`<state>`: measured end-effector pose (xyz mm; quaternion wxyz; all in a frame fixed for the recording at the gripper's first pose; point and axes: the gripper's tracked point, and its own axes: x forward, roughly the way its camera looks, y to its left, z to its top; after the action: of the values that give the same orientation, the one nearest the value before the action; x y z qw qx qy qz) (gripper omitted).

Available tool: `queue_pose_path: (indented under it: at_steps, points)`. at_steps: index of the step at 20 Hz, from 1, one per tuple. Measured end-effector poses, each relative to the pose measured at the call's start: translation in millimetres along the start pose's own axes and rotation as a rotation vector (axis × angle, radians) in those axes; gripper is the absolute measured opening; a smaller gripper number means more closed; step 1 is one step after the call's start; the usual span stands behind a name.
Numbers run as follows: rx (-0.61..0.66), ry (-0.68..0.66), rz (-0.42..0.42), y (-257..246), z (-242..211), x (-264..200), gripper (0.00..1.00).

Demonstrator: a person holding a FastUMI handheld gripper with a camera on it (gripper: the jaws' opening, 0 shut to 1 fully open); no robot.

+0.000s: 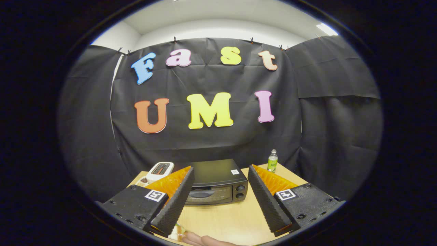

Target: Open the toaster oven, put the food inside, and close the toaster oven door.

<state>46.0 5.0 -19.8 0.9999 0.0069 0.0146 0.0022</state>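
Note:
A black toaster oven [218, 184] stands on the wooden table [232, 218] beyond my fingers, its glass door shut and two knobs on its right side. My gripper [222, 201] is held above the table, open, with nothing between the fingers. Close under the left fingertip lies the food [196, 238], a sausage-like piece beside something pale on what looks like a clear plate, partly hidden by the finger.
A white pop-up toaster [160, 170] sits left of the oven, with a small dish of dark bits [142, 180] in front of it. A green-labelled bottle [272, 161] stands at the table's back right corner. Black cloth walls close the booth.

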Motion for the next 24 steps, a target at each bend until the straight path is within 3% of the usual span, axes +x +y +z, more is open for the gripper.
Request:
queue_pose_path:
  at_steps: [3,12,18,24]
  points:
    - [0.012,-0.019,0.007,11,2,14,1.00]
    - [-0.044,0.036,0.006,31,-49,100,1.00]
    - [-0.012,0.177,0.018,36,-106,161,1.00]
    - [-0.037,0.279,0.030,52,-148,186,1.00]
